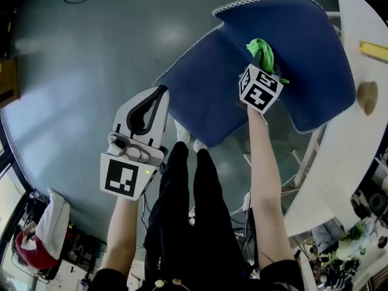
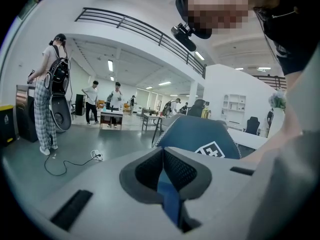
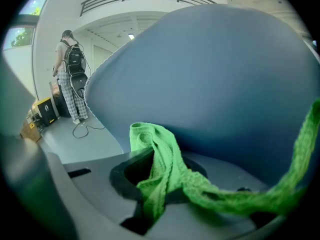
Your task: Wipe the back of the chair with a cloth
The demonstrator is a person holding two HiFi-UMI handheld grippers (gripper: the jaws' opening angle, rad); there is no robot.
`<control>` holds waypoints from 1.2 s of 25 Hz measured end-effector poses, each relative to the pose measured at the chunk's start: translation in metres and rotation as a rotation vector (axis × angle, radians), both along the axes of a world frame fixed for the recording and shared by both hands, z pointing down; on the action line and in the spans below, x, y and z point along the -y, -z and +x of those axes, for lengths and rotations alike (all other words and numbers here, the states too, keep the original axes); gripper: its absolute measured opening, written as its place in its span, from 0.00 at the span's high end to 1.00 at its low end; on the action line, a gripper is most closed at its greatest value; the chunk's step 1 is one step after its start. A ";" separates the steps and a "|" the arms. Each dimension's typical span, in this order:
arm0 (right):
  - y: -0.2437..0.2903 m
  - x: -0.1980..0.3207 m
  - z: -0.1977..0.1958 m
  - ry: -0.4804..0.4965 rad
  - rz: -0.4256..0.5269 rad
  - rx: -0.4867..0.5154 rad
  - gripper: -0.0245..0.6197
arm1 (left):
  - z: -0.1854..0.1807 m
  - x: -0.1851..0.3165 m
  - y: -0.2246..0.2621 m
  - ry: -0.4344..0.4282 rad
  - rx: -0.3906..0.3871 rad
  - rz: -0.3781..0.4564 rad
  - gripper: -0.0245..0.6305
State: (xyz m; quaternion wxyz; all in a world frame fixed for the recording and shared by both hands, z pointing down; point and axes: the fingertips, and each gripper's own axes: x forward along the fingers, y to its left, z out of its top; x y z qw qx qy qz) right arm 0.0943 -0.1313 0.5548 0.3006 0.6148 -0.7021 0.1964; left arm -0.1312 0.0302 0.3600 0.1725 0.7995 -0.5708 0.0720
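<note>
The chair back (image 1: pixel 303 47) is dark blue with a white stitched edge and tilts away at upper right. My right gripper (image 1: pixel 265 62) is shut on a bright green cloth (image 1: pixel 261 50) and presses it against the middle of the back. In the right gripper view the cloth (image 3: pixel 165 174) drapes out of the right gripper (image 3: pixel 150 159), with the blue chair back (image 3: pixel 215 74) filling the view behind. My left gripper (image 1: pixel 159 93) is shut at the back's lower left edge. In the left gripper view the left gripper (image 2: pixel 162 156) shows a blue sliver in its slot.
A white table (image 1: pixel 339 156) stands close on the right, with a wooden object (image 1: pixel 367 97) on it. My own legs (image 1: pixel 194 211) stand just below the chair. A cable (image 2: pixel 70 161) lies on the grey floor, and a person with a backpack (image 2: pixel 50 94) stands farther off.
</note>
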 end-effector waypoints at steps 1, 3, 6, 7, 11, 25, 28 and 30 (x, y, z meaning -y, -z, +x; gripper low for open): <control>0.000 -0.002 0.002 -0.006 0.001 -0.001 0.89 | 0.002 0.000 0.000 -0.005 -0.001 0.000 0.95; 0.001 -0.006 0.012 -0.022 0.002 -0.004 0.89 | 0.009 0.001 0.000 -0.017 -0.002 0.001 0.95; 0.001 -0.015 0.033 -0.058 0.004 -0.003 0.89 | 0.025 0.002 0.002 -0.038 -0.003 0.012 0.95; 0.001 -0.018 0.039 -0.072 0.004 -0.003 0.89 | 0.029 0.002 0.003 -0.046 -0.002 0.015 0.95; 0.001 -0.029 0.060 -0.120 0.012 -0.007 0.89 | 0.042 0.003 0.003 -0.071 0.001 0.009 0.95; 0.003 -0.060 0.111 -0.205 0.020 -0.006 0.89 | 0.093 0.000 0.005 -0.169 -0.003 0.009 0.95; 0.003 -0.071 0.127 -0.225 0.020 -0.007 0.89 | 0.107 -0.003 0.007 -0.190 -0.002 0.013 0.95; 0.003 -0.077 0.135 -0.243 0.018 -0.007 0.89 | 0.112 -0.004 0.007 -0.204 -0.002 0.014 0.95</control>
